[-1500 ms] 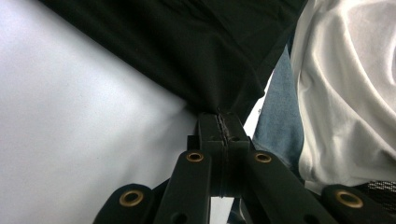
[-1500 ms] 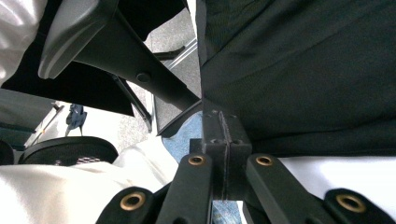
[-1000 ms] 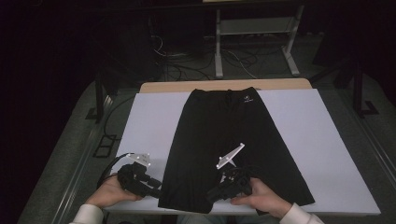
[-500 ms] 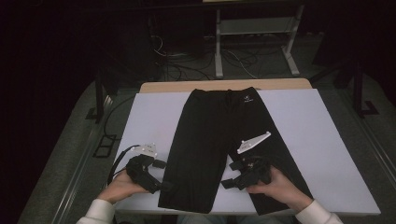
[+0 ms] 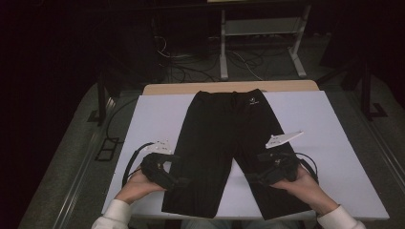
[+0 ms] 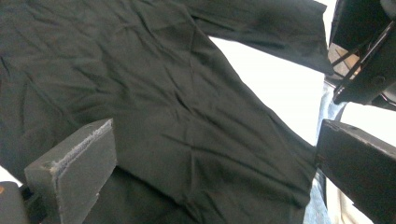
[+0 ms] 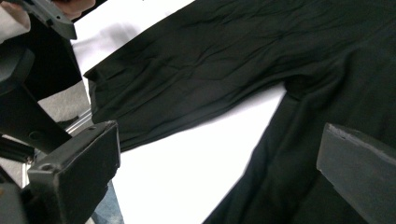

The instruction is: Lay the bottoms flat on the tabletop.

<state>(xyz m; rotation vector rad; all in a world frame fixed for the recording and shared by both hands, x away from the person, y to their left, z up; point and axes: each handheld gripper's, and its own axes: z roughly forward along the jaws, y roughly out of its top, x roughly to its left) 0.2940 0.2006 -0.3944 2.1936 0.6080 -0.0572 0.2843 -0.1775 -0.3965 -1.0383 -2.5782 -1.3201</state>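
Both forearms reach in low; the left gripper [image 5: 177,181] and the right gripper [image 5: 252,177] point inward, jaws spread wide.

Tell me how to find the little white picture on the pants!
Start at the white table, where black pants lie flat with the legs pointing toward the person. Go to the waistband at the far end, away from both hands. The logo sits just below it, right of the middle: a tiny white mark, the only pale spot on the dark cloth.
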